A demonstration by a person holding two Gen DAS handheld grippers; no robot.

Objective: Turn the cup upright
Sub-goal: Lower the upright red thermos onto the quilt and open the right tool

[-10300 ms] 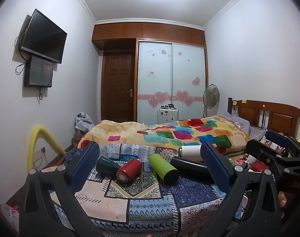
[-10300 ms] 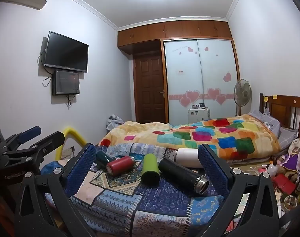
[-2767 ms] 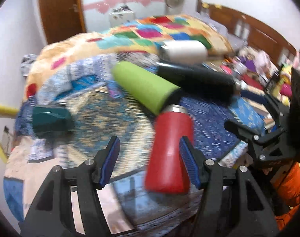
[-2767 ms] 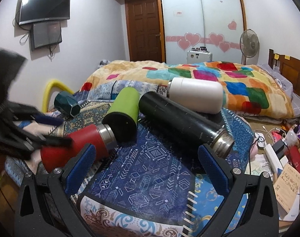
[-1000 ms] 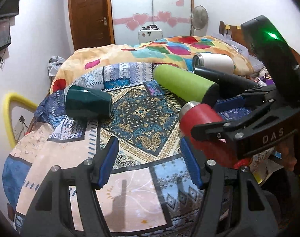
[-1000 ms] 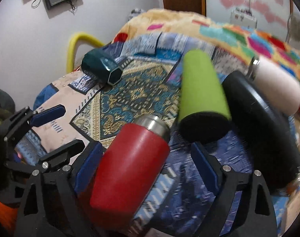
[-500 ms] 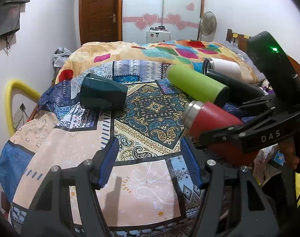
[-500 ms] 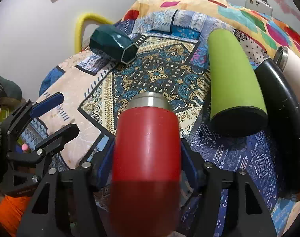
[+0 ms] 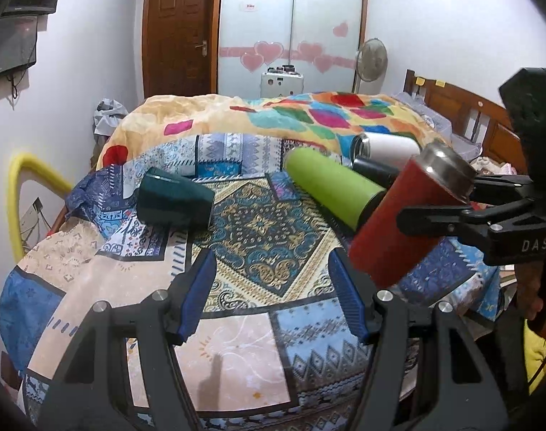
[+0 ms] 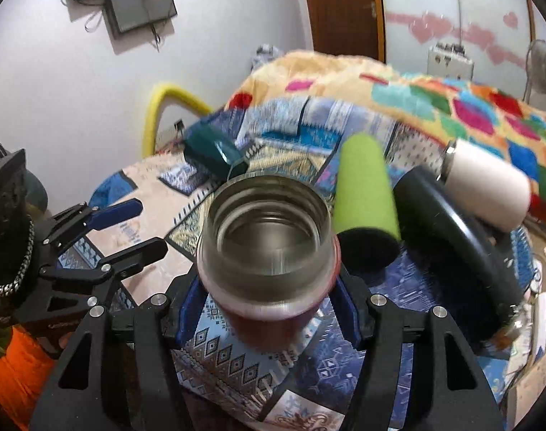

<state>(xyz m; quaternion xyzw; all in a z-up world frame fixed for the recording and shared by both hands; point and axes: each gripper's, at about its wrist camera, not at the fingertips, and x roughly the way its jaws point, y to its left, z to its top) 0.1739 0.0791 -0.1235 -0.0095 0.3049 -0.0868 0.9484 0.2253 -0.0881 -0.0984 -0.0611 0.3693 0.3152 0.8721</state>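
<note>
Right gripper (image 10: 267, 309) has the red cup (image 9: 405, 219) clamped between its blue pads, lifted off the patterned blanket (image 9: 262, 230) and tilted, steel mouth pointing up. Left gripper (image 9: 273, 294) hangs with its fingers spread, holding nothing, near the green bottle (image 9: 330, 186).

Matte black frames on both tools, blue ribbed pads on the fingers (image 9: 197, 294), silver screw heads at the joints. White "DAS" lettering on the right tool (image 9: 434, 212), a green light at its top. Orange sleeve beneath the left tool (image 10: 125, 228).
</note>
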